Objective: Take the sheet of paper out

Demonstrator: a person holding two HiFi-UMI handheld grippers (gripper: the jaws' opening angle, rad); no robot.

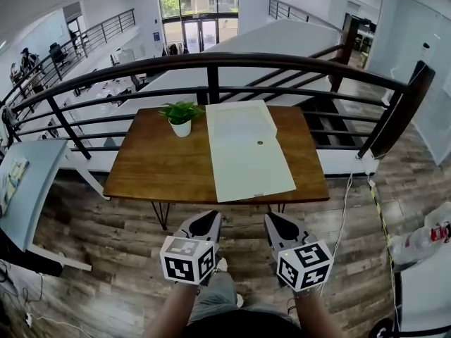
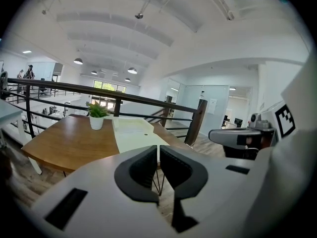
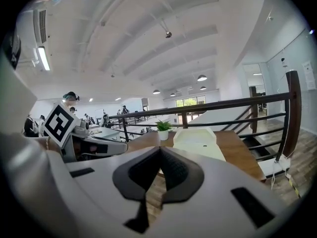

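A large pale cream document folder (image 1: 246, 153) lies flat on the right half of the wooden table (image 1: 162, 164), its flap at the far end and a small round clasp in the middle. No loose sheet shows; the folder's inside is hidden. The folder is also ahead in the left gripper view (image 2: 133, 135) and the right gripper view (image 3: 198, 140). My left gripper (image 1: 205, 222) and right gripper (image 1: 277, 224) hang side by side over the floor, short of the table's near edge, touching nothing. Both have their jaws together and empty, left gripper (image 2: 158, 150) and right gripper (image 3: 159, 150).
A small potted plant (image 1: 181, 116) stands on the table just left of the folder's far end. A black railing (image 1: 211, 65) runs behind the table. A light-blue table (image 1: 28, 182) stands at the left, and cables trail across the plank floor at the right.
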